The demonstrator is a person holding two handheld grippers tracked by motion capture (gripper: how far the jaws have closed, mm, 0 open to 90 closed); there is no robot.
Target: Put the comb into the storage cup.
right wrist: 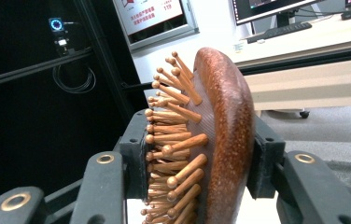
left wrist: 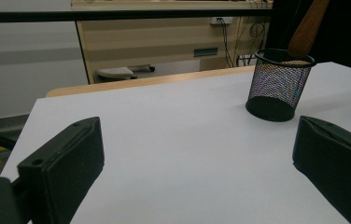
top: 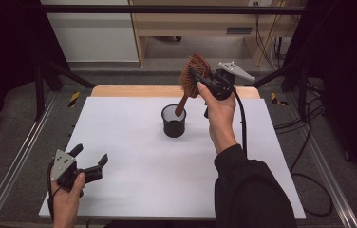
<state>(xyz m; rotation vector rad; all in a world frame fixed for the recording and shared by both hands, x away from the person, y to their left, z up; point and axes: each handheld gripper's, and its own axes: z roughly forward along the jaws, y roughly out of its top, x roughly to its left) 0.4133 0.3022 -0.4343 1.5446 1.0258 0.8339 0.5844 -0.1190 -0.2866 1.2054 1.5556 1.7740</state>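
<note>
On the white table (top: 134, 161) stood a black mesh cup (top: 173, 121). The right gripper (top: 200, 78) pinched the wooden hairbrush (top: 193, 76) by its head, handle tip just inside the rim: insertion begun, release pending. The left gripper (top: 90, 161) rested spread, empty.

High view sits above my side, looking forward and down over the whole worktop (top: 134, 156). The cam on my left hand-held gripper (top: 89, 161) rides low, looking across the worktop at the cup (left wrist: 278, 84), which the high view shares. My right cam is jammed right up against the brush (right wrist: 220, 140).
</note>
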